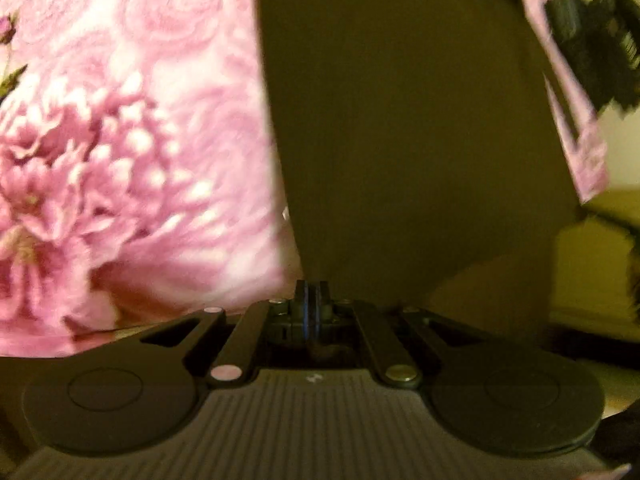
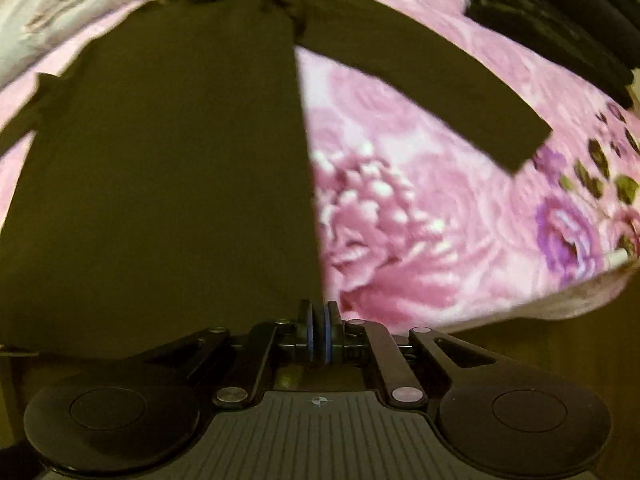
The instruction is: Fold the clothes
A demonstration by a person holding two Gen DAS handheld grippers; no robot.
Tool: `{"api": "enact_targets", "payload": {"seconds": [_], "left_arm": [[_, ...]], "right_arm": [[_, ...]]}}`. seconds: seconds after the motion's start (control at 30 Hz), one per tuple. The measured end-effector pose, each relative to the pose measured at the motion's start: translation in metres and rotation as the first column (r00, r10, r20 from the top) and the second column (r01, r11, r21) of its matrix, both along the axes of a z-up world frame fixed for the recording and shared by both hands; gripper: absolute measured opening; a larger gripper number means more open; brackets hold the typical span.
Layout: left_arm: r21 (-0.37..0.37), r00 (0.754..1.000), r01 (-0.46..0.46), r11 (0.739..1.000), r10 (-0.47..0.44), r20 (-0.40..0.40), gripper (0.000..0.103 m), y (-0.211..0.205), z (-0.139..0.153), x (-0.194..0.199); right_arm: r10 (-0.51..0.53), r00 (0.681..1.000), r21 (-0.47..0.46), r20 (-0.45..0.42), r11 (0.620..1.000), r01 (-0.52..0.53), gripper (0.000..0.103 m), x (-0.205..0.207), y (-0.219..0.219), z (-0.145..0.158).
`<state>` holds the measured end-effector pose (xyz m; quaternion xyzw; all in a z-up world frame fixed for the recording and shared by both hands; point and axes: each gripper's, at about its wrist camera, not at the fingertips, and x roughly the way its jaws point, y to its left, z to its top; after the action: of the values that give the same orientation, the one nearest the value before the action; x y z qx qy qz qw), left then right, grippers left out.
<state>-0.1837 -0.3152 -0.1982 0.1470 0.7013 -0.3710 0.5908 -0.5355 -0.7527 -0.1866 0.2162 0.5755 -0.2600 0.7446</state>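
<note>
A dark olive long-sleeved shirt (image 2: 160, 168) lies spread on a pink floral bedspread (image 2: 420, 220). Its right sleeve (image 2: 432, 92) stretches out to the right. My right gripper (image 2: 319, 320) is shut on the shirt's near hem at its right corner. In the left wrist view the same shirt (image 1: 400, 140) fills the middle, with the bedspread (image 1: 132, 152) to its left. My left gripper (image 1: 312, 300) is shut on the shirt's near edge at its left corner.
A dark pile of clothes (image 2: 560, 28) lies at the far right of the bed, also showing in the left wrist view (image 1: 592, 48). A pale quilt (image 2: 80, 12) is bunched at the far left. The bed's near edge (image 2: 560, 300) drops off at lower right.
</note>
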Motion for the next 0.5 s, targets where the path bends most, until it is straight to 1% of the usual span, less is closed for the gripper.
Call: {"api": "enact_targets", "payload": {"seconds": [0.07,0.1,0.13,0.17,0.2,0.23,0.3,0.33,0.43,0.5], "left_arm": [[-0.004,0.999,0.004,1.000,-0.004,0.033,0.002,0.003,0.008,0.003],[-0.006,0.999,0.006,1.000,-0.006,0.049,0.004,0.005,0.012,0.005],[-0.007,0.998,0.008,1.000,-0.008,0.065,0.004,0.006,0.015,0.007],[-0.010,0.997,0.011,1.000,-0.011,0.082,0.004,0.007,0.019,0.009],[-0.015,0.995,0.018,1.000,-0.016,0.103,0.004,0.004,0.023,0.014],[-0.020,0.992,0.025,0.999,-0.023,0.123,0.005,0.001,0.027,0.019],[-0.038,0.985,0.051,0.998,-0.044,0.165,0.012,-0.015,0.034,0.029],[-0.047,0.981,0.068,0.997,-0.058,0.185,0.013,-0.026,0.038,0.034],[-0.073,0.958,0.151,0.986,-0.127,0.258,0.013,-0.063,0.051,0.042],[-0.085,0.938,0.205,0.975,-0.170,0.303,0.014,-0.097,0.062,0.044]], "right_arm": [[0.002,1.000,-0.024,-0.015,1.000,-0.002,0.003,0.000,-0.001,0.000],[-0.003,1.000,-0.037,-0.014,0.999,0.003,0.009,0.000,-0.002,0.001],[-0.011,1.000,-0.051,-0.011,0.999,0.010,0.041,0.001,-0.003,0.003],[-0.025,1.000,-0.068,-0.005,0.997,0.025,0.063,0.001,-0.004,0.006],[-0.046,0.999,-0.091,0.011,0.995,0.047,0.079,0.001,-0.003,0.010],[-0.057,0.998,-0.094,0.034,0.994,0.060,0.079,0.001,-0.003,0.014],[-0.066,0.996,-0.092,0.052,0.993,0.071,0.079,0.005,-0.004,0.021],[-0.070,0.996,-0.099,0.063,0.992,0.076,0.079,0.007,-0.005,0.024],[-0.085,0.991,-0.121,0.101,0.988,0.097,0.079,0.012,-0.022,0.030],[-0.106,0.986,-0.132,0.125,0.984,0.122,0.079,0.014,-0.045,0.032]]}}
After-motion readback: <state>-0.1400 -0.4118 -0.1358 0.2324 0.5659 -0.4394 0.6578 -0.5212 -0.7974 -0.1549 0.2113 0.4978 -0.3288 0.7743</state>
